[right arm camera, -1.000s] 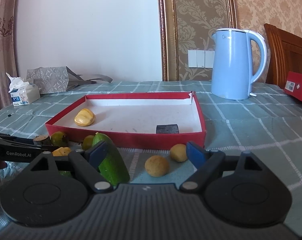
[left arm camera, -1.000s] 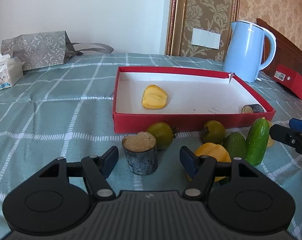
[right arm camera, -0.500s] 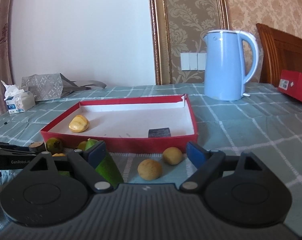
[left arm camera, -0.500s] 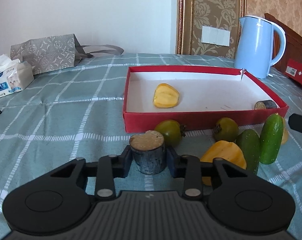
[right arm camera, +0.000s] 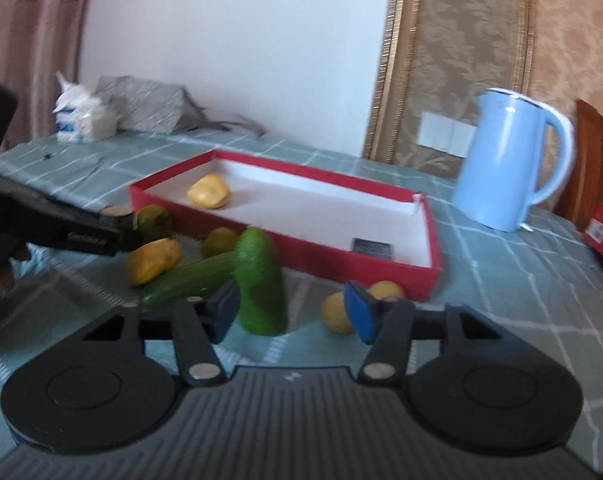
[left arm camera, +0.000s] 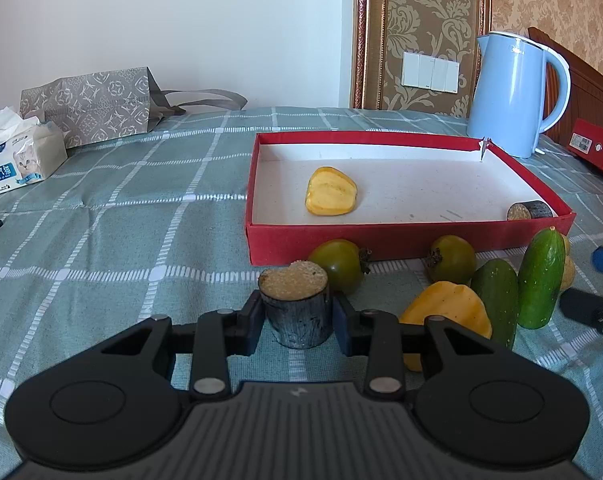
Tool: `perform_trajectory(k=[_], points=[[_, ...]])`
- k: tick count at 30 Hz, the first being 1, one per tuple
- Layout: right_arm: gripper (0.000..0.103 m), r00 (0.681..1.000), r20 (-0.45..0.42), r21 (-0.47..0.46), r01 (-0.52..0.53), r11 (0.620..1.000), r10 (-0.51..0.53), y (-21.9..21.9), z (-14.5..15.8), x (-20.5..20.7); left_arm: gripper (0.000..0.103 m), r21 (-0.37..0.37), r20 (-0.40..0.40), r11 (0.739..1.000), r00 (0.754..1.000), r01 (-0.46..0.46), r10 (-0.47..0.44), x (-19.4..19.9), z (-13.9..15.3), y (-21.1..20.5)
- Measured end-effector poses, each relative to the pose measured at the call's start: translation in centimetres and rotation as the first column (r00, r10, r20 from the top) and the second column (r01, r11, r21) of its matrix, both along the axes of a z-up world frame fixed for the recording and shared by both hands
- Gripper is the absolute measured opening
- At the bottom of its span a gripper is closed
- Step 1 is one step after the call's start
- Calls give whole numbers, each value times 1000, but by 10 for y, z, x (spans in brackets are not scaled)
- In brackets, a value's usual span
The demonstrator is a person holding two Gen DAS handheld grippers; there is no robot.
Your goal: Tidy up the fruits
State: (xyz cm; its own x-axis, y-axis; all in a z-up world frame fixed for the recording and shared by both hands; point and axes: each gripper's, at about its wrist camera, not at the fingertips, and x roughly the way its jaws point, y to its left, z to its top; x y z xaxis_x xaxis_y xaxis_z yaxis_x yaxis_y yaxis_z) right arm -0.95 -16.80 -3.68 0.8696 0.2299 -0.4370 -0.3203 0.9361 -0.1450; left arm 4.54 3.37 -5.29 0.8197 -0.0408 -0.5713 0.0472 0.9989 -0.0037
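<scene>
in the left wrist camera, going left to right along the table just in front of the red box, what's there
Dark cut cylinder clamped in the left hand-held gripper → green tomato → second green tomato → lying cucumber → upright cucumber.

A tray (left arm camera: 409, 236) sat on the table (left arm camera: 121, 220), holding a fruit half (left arm camera: 331, 192) toward its left and a cut stub (left arm camera: 528, 211) in its near right corner. Before its near wall lay two round fruits (left arm camera: 338, 265), two cucumbers (left arm camera: 539, 278) and another fruit half (left arm camera: 449, 312). A kettle (left arm camera: 509, 96) stood behind the tray's right corner, a tissue pack (left arm camera: 21, 158) and a bag (left arm camera: 89, 106) far left.
</scene>
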Motion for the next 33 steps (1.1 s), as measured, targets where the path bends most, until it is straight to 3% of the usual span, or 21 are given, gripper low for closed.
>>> perform_trajectory(k=[5,13,16,33], points=[[40,999,-22,-61,-34,998,32,15,-4,9,35,0,0,1000,1000,0,0,0,0,0],[35,998,-34,-86,-57,995,54,25,-6,21,35,0,0,1000,1000,0,0,0,0,0],[30,997,-40,-61,-66,996,64,23,-6,22,35,0,0,1000,1000,0,0,0,0,0],[30,1000,-4,103,20,994,-19,-6,-2,22,35,4,2,1000,1000,10,-10,0,0,-1]])
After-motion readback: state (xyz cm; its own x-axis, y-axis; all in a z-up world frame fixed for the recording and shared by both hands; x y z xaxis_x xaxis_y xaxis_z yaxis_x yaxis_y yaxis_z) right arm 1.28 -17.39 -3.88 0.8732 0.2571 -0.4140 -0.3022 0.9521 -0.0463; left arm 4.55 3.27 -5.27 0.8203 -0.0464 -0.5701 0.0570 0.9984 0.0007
